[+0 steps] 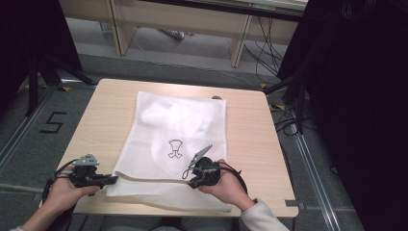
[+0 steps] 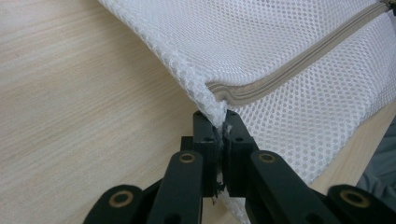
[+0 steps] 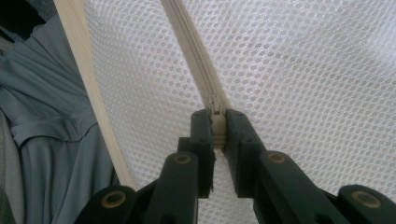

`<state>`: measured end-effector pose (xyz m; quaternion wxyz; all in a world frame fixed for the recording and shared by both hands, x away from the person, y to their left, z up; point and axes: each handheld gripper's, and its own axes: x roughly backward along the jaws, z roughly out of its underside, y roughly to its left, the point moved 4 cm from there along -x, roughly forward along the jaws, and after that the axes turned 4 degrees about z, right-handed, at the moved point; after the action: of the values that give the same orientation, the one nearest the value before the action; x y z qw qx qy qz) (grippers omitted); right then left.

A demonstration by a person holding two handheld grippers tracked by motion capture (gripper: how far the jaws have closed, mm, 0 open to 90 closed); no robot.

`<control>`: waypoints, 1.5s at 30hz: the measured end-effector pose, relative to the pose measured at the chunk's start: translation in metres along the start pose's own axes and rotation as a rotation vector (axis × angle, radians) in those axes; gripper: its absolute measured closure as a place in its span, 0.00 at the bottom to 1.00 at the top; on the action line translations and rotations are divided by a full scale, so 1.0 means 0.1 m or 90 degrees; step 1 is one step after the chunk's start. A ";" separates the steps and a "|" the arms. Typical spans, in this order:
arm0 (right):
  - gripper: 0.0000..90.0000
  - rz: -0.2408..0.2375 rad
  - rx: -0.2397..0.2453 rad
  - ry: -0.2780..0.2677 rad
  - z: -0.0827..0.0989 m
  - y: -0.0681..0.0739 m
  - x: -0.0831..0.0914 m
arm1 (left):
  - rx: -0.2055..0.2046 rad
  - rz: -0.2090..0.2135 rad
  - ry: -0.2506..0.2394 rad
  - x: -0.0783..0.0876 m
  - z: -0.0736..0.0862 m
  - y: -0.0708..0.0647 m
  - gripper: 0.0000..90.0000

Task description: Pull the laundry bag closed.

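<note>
Mesh bag (image 1: 180, 139) lies flat on my worktop (image 1: 248, 139); left claw (image 2: 222, 122) is clamped on its near corner, right claw (image 3: 218, 122) is clamped on its zipper pull (image 3: 217, 128).

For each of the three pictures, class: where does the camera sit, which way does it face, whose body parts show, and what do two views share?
High view: above the person's side, facing forward and down on the table; both hands, the left gripper and right gripper enter from below.
Left gripper view: rides the left gripper, looking along its fingers clamped on the mesh bag corner.
Right gripper view: rides the right gripper, facing the zipper pull it pinches.
Shared: both gripper views show the beige zipper.
</note>
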<state>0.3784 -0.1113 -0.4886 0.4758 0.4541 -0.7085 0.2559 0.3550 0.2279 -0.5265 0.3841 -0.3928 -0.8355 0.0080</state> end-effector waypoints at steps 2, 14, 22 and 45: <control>0.92 0.003 -0.001 -0.001 0.00 0.00 0.00 | 0.006 0.002 0.000 0.00 0.00 0.00 0.95; 0.92 0.002 -0.005 -0.002 0.04 -0.02 0.03 | -0.002 0.002 0.011 0.01 0.00 0.00 0.95; 0.92 0.003 -0.006 0.000 0.04 -0.02 0.03 | -0.017 0.000 0.018 0.03 0.01 0.02 0.95; 0.92 0.005 -0.015 0.005 0.09 -0.04 0.05 | 0.000 -0.008 0.005 0.05 0.00 0.04 0.95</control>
<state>0.3770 -0.1226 -0.4883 0.4833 0.4445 -0.7113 0.2510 0.3560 0.2340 -0.5249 0.3872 -0.3878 -0.8365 0.0045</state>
